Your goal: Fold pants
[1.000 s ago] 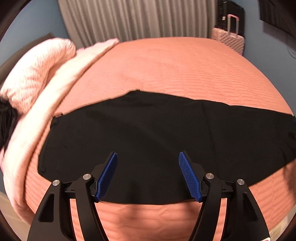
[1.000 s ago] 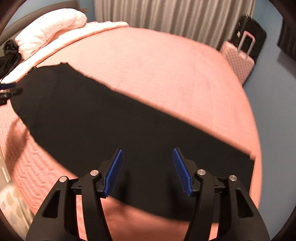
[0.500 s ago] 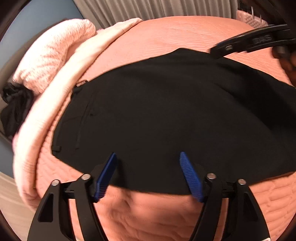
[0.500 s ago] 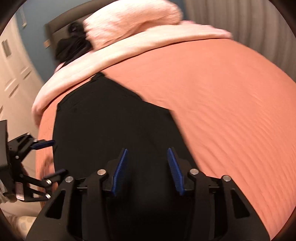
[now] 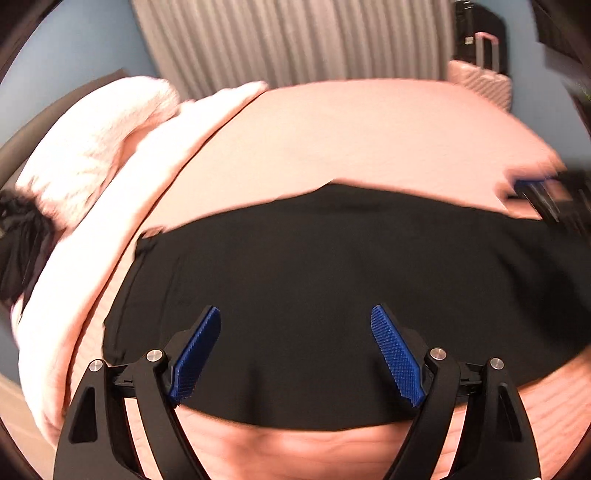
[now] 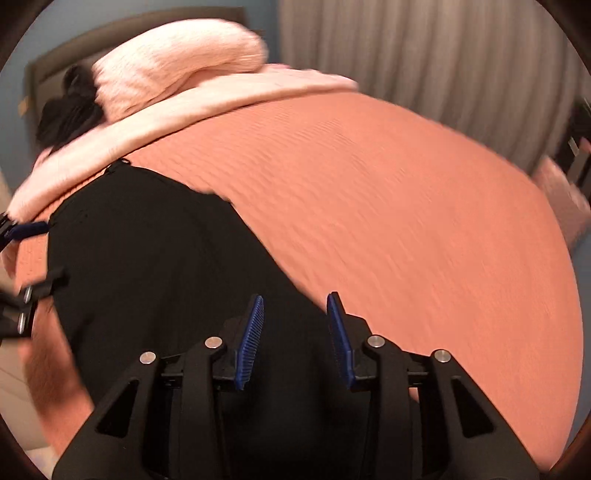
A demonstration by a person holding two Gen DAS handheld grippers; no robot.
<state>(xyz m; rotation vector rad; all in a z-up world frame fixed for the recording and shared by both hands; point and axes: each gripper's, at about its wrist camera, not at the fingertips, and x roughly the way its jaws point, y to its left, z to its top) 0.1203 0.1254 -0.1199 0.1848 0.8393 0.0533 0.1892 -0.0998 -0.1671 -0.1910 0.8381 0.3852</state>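
Salmon quilted bedspread (image 6: 406, 206) under black pants (image 5: 332, 280), grey curtains (image 5: 295, 40) behind.

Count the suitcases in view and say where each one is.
2: a pink suitcase beyond the bed's far right corner, and a black suitcase right behind it. Others may be hidden.

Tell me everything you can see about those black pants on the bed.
The pants are plain black, a soft matte fabric, spread flat and mostly smooth across the salmon bedspread. The wider end, seemingly the waist, lies beside the pale pink blanket; the rest narrows and runs on past both views' edges. One long edge lies close to the bed's near side. Both grippers, left and right, are open over the cloth, gripping nothing; contact cannot be judged.
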